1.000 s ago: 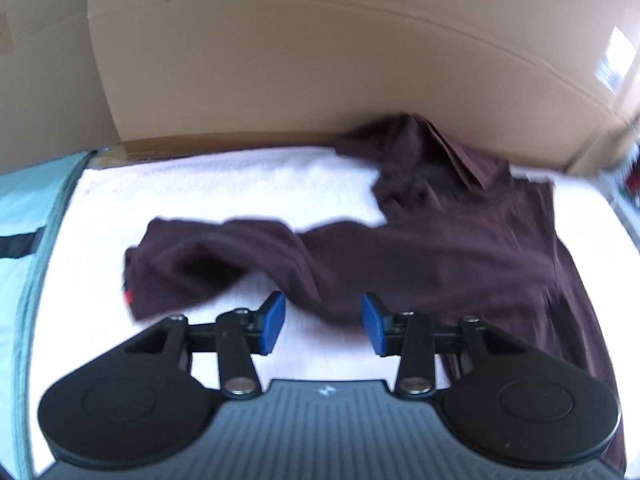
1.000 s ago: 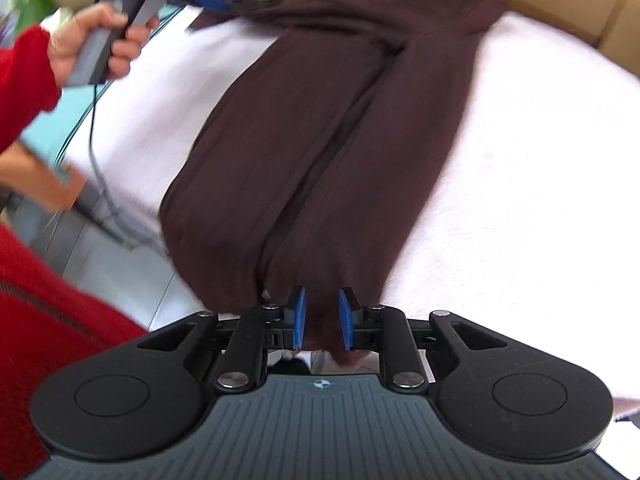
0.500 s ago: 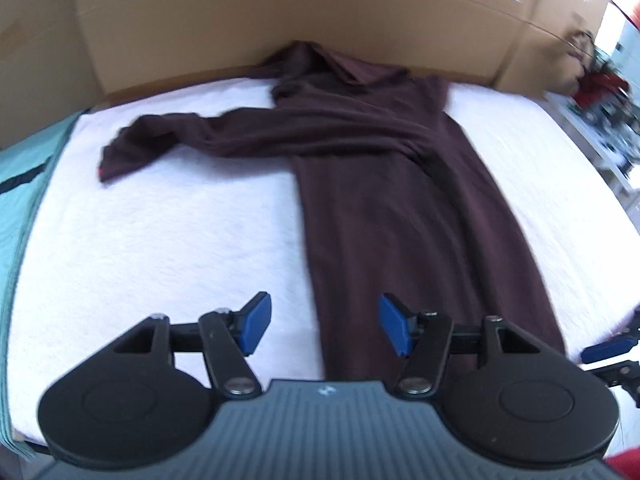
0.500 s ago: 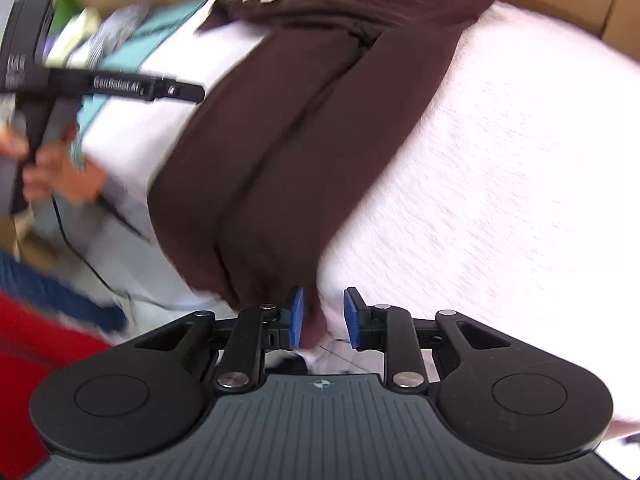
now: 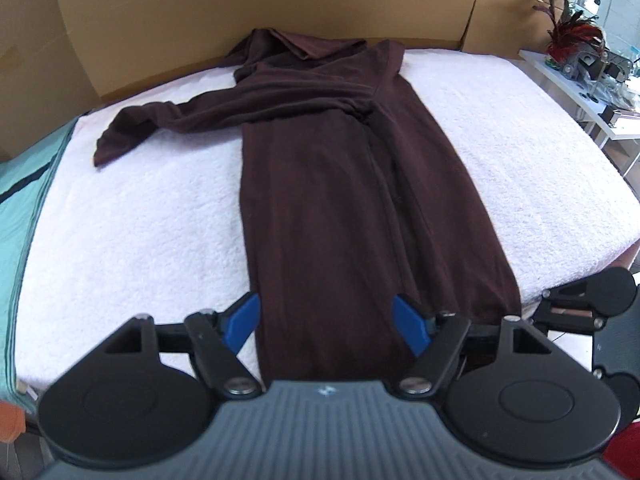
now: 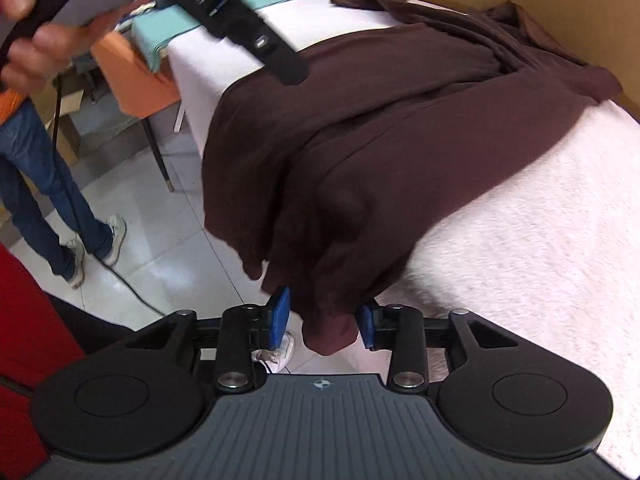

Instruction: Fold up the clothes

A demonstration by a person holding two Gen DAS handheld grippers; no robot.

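Lying lengthwise on the white-covered tabletop (image 5: 140, 216), the dark brown long-sleeved garment (image 5: 340, 184) is draped over the near edge, one sleeve spread far left. The left gripper (image 5: 326, 322) is held with jaws just opened wide astride the hem, not pressing. The right gripper (image 6: 323, 320) has just loosened, jaws apart around the hanging hem.

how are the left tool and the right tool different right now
The left tool gapes wide above the dark brown garment; the right tool has a narrower gap, with the hanging hem between its pads. Both jaws have just been opening, and both have blue pads.
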